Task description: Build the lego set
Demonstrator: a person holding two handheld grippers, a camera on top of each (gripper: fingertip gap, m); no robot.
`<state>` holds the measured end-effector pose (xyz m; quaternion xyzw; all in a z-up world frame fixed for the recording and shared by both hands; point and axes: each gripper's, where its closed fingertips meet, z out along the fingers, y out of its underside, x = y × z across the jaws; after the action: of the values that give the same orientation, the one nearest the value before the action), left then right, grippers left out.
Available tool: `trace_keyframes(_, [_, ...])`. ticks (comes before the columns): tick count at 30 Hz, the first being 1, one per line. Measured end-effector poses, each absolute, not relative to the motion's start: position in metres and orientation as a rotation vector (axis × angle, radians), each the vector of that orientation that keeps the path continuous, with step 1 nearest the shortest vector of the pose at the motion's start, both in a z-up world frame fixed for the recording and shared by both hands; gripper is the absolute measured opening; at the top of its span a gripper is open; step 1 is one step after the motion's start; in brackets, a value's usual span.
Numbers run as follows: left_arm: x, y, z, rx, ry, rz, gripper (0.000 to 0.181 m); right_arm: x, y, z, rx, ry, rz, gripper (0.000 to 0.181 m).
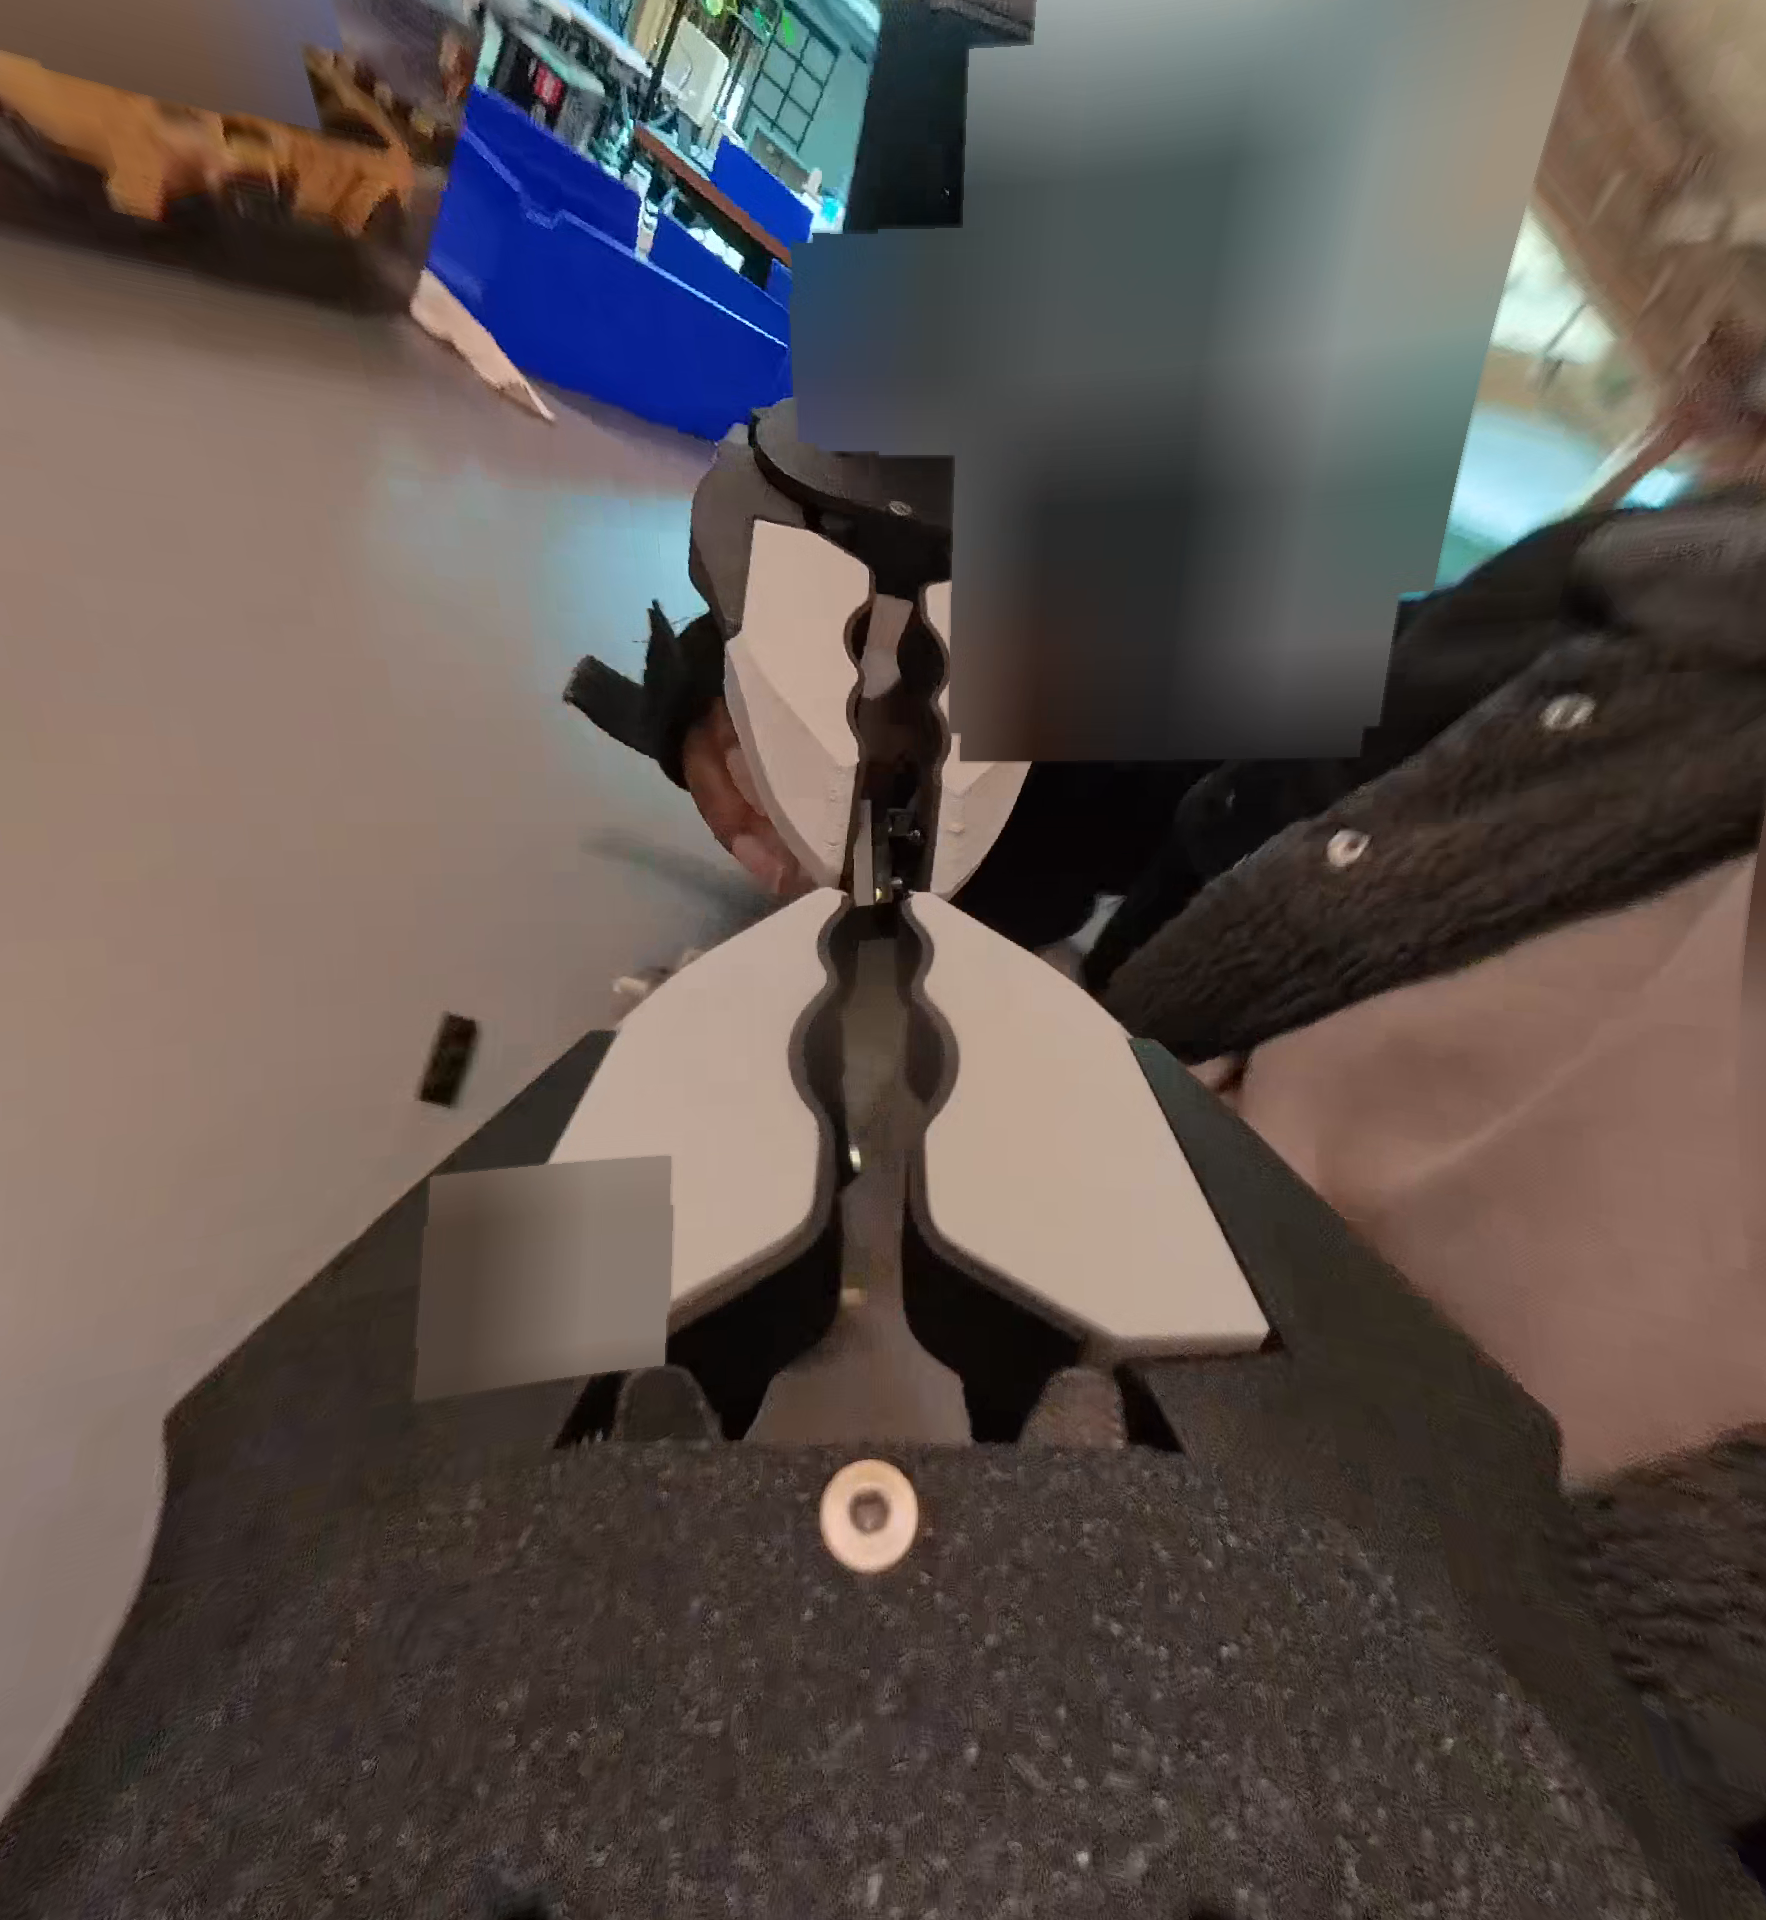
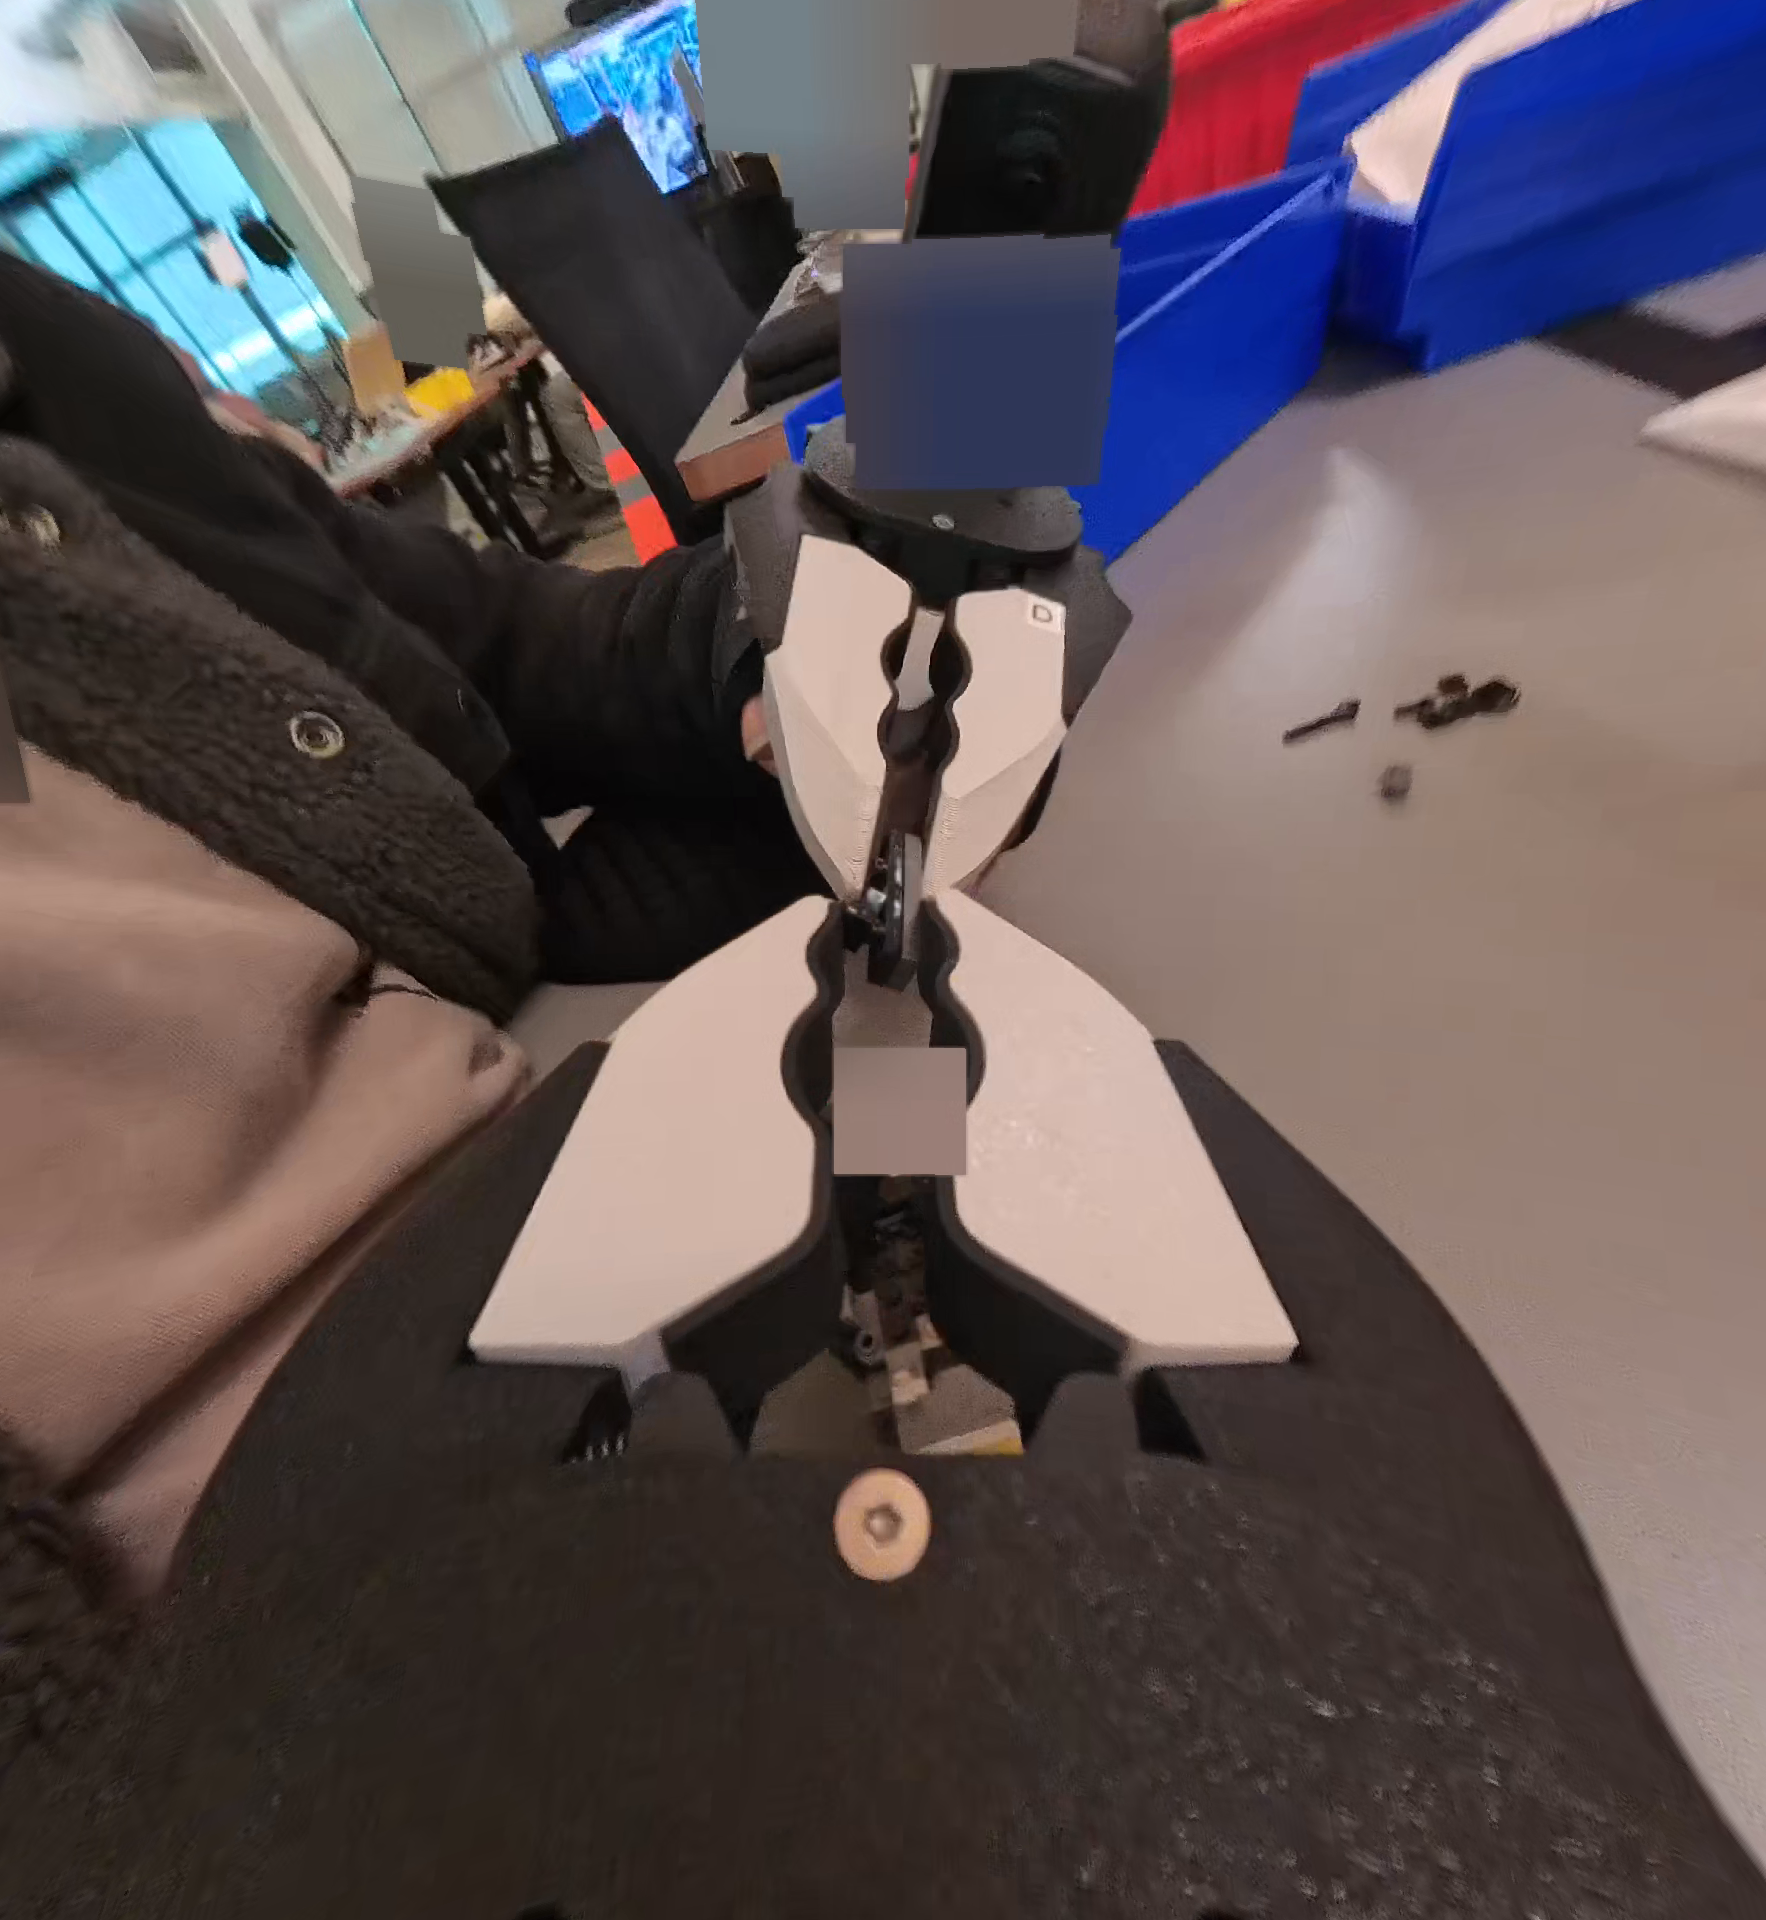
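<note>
The two grippers meet tip to tip over the grey table (image 2: 1430,1039), so the left gripper (image 1: 871,914) blocks the right gripper (image 2: 884,914) straight ahead, and the reverse. On the person's side a dark fleece jacket (image 2: 235,675) crowds close to both tools and closes that flank. The table's open stretch lies on the other side, bare near the tips; farther out lie small black lego pieces (image 2: 1419,707), a single black piece (image 1: 448,1057), and blue bins (image 2: 1533,208) that wall the far edge.
</note>
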<state>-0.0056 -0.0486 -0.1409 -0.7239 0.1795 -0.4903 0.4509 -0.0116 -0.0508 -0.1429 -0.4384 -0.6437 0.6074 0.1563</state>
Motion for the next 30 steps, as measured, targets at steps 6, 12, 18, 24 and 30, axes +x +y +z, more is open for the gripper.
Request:
trace_keyframes(6, [-0.010, -0.039, -0.149, -1.815, 0.167, -1.455, 0.006, -0.018, -0.040, -0.151, -1.440, -1.764, 1.865, 0.014])
trace_keyframes(12, [-0.016, -0.034, -0.155, -1.828, 0.062, -1.497, 0.006, -0.021, -0.034, -0.156, -1.486, -1.736, 1.892, 0.019])
trace_keyframes(18, [-0.017, -0.034, -0.157, -1.833, 0.036, -1.517, 0.006, -0.021, -0.029, -0.156, -1.502, -1.711, 1.900, 0.019])
trace_keyframes(24, [-0.012, -0.037, -0.152, -1.813, 0.109, -1.494, 0.006, -0.017, -0.038, -0.152, -1.466, -1.751, 1.964, 0.014])
trace_keyframes(30, [-0.004, -0.050, -0.141, -1.761, 0.396, -1.342, 0.006, -0.007, -0.051, -0.140, -1.226, -1.853, 1.890, 0.013])
